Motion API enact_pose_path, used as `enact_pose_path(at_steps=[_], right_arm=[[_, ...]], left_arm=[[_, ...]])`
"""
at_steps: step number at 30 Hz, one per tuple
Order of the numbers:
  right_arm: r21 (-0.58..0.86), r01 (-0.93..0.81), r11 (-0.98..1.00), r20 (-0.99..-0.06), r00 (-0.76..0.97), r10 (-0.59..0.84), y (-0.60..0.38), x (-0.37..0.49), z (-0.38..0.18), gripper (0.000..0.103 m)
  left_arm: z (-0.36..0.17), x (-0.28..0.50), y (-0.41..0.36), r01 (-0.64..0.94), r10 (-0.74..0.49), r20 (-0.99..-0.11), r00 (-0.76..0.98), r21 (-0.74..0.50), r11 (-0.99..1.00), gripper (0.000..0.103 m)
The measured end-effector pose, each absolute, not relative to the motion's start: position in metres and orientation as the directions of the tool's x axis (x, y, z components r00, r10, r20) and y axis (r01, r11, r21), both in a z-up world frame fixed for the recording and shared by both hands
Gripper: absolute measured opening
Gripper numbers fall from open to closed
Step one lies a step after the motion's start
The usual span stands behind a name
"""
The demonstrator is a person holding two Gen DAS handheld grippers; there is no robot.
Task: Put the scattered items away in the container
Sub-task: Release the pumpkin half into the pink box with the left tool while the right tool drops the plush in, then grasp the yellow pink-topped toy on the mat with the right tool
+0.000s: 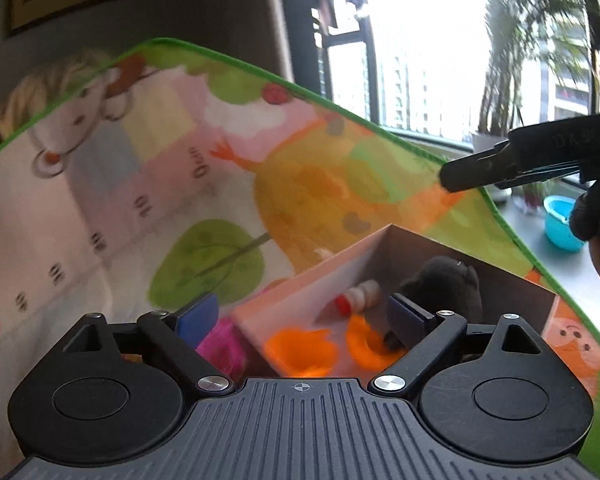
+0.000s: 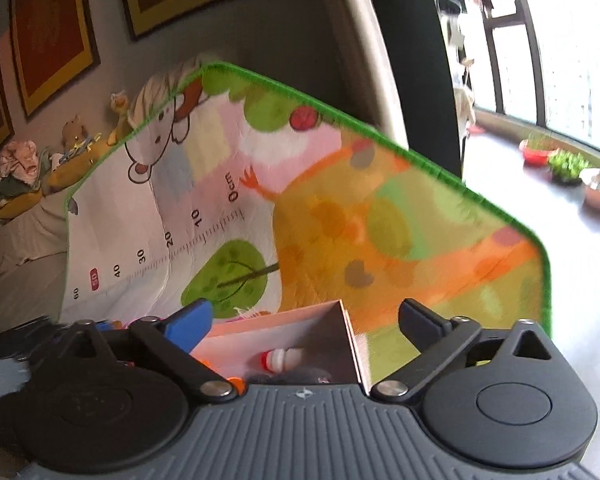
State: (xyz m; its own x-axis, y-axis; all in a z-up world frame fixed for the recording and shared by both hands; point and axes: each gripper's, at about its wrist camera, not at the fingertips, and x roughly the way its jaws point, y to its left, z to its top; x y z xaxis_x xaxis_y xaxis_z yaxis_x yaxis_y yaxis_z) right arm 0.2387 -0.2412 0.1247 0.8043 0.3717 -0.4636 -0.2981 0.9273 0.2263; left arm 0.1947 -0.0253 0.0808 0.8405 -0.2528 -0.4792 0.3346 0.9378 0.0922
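Left wrist view first: left gripper (image 1: 302,316) hanging over the pink box (image 1: 300,280), fingers spread wide and holding nothing, one blue pad off the box's near-left wall, the other above its inside. Down in the box, a dark plush toy (image 1: 446,280) against the far wall, a small white bottle with a red cap (image 1: 358,296) beside it, two orange pieces (image 1: 304,350) nearer the front. Magenta fluffy item (image 1: 220,350) just outside the box's left wall, on the play mat (image 1: 120,200). Right gripper (image 1: 500,164) up at the mat's right edge, open or closed impossible to tell here. Right wrist view now: right gripper (image 2: 306,320) parted and empty, poised over the box (image 2: 300,328); bottle (image 2: 280,359) lying inside, dark plush fur (image 2: 288,378) at the near edge.
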Motion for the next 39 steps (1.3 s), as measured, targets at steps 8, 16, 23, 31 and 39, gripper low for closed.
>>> enact_pose_path(at_steps=[8,16,23,31,39], right_arm=[[0.111,-0.394,0.912,-0.454,0.797,0.400,-0.197,0.198,0.136,0.100],[0.009,-0.535,0.845,-0.522,0.718,0.460,-0.107,0.185,0.149,0.084],[0.135,-0.559,0.818,-0.704,0.527,0.476,-0.040,0.263,0.152,0.079],[-0.030,-0.604,0.797,-0.836,0.453,0.311,0.038,0.312,0.094,0.085],[-0.141,-0.629,0.765,-0.860,0.460,0.220,0.072,0.315,0.058,0.081]], left_arm=[[0.051,0.116,0.033,0.180,-0.120,-0.522,0.845,0.067,0.981,0.100],[0.015,0.074,0.074,0.081,-0.124,-0.522,0.844,-0.105,0.991,0.100],[0.008,0.063,0.106,-0.012,-0.125,-0.447,0.886,-0.291,0.957,0.101],[0.007,0.061,0.127,-0.047,-0.142,-0.420,0.896,-0.409,0.911,0.102],[0.006,0.060,0.124,0.005,-0.198,-0.416,0.887,-0.421,0.907,0.102]])
